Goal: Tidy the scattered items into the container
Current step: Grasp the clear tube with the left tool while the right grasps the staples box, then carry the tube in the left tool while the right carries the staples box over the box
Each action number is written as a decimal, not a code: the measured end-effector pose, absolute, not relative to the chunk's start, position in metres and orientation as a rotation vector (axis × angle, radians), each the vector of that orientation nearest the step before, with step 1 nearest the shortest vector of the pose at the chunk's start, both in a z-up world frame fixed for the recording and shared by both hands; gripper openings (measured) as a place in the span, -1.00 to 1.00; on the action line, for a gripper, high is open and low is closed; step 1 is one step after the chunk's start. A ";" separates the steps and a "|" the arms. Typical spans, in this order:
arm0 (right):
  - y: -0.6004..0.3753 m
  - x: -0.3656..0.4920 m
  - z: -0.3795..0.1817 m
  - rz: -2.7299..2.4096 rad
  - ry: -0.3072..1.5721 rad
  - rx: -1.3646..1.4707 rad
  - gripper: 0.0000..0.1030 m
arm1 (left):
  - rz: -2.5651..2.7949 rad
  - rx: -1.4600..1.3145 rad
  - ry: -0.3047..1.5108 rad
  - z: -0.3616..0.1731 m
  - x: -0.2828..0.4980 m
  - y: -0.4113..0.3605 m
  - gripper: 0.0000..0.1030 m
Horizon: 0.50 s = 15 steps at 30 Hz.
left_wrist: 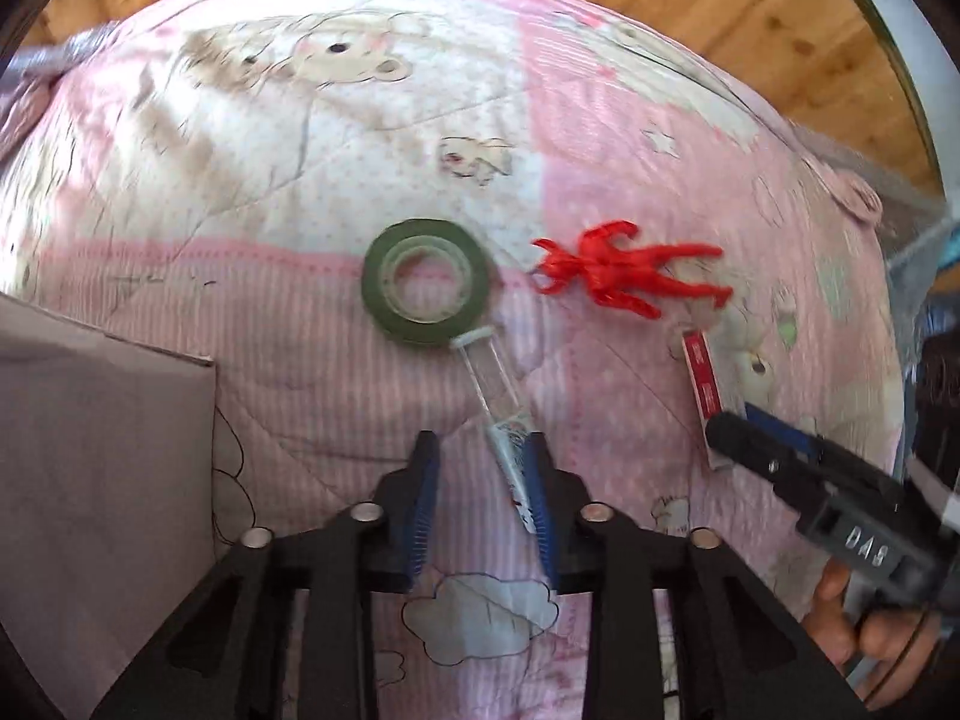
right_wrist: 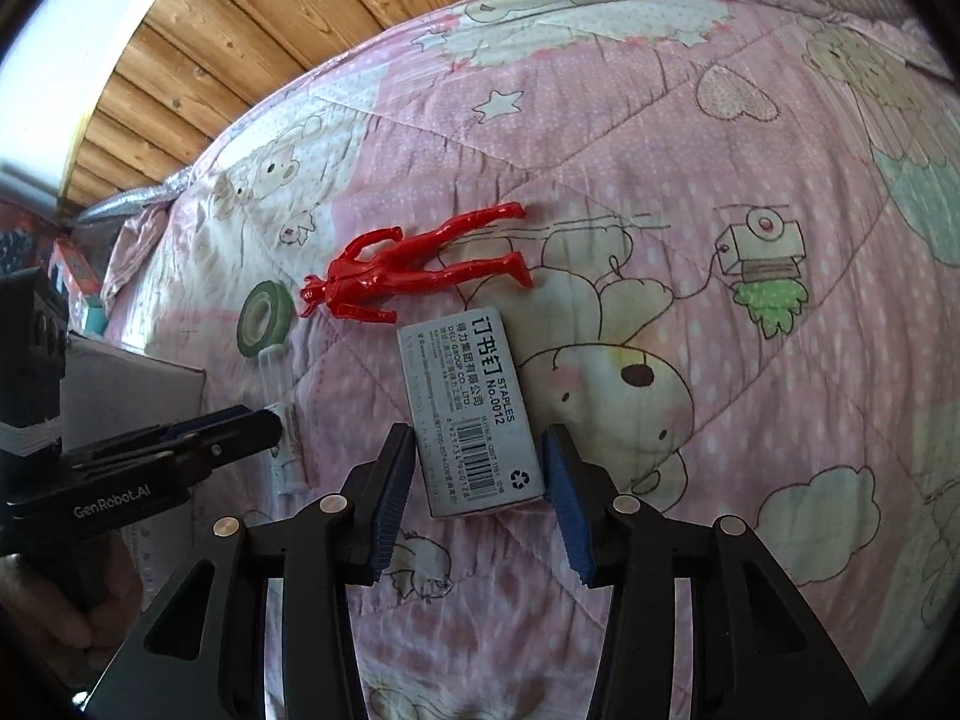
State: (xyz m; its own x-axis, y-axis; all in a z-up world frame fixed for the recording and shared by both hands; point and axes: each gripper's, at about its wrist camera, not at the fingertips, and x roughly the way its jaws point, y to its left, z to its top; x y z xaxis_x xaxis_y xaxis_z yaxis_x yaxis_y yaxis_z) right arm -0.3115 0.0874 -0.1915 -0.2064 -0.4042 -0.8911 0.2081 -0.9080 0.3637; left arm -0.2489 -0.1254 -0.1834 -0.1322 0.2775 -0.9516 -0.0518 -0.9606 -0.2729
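Quilt (left_wrist: pixel 630 138), pink with cartoon bears, covers the bed and carries all the scattered items. Left gripper (left_wrist: pixel 483 462): fingers apart, low over the quilt; a clear plastic tube (left_wrist: pixel 498 396) with a white cap lies between them, its printed end against the inner face of the right-hand blue pad, the left-hand pad clear of it. Cap end of the tube reaches the edge of the green tape roll (left_wrist: pixel 427 282), which lies flat. Red plastic figure (left_wrist: pixel 624 270) lies flat just right of the roll, not touching it. Staple box (right_wrist: pixel 471 408), grey with a barcode and "STAPLES No.0012" print, lies flat near the figure's legs. Right gripper (right_wrist: pixel 480 456): fingers apart, one on each side of the box's near end; contact with the box sides cannot be confirmed. Grey cardboard container (left_wrist: pixel 102 450) sits at the left of the left wrist view, beside the left gripper; its inside is not visible. A hand (left_wrist: pixel 864 630) grips the right gripper's handle. Wooden plank wall (right_wrist: pixel 240 48) stands behind the bed
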 end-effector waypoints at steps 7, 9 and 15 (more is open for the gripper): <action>0.086 -0.315 -0.192 -2.191 -0.164 1.634 -0.17 | 2.286 -1.793 -0.056 -0.189 -0.241 -0.103 -0.32; 0.090 -0.315 -0.190 -2.203 -0.176 1.664 -0.18 | 2.283 -1.782 -0.033 -0.189 -0.239 -0.108 -0.65; 0.092 -0.309 -0.190 -2.221 -0.139 1.681 -0.12 | 2.245 -1.792 -0.118 -0.179 -0.232 -0.142 -0.65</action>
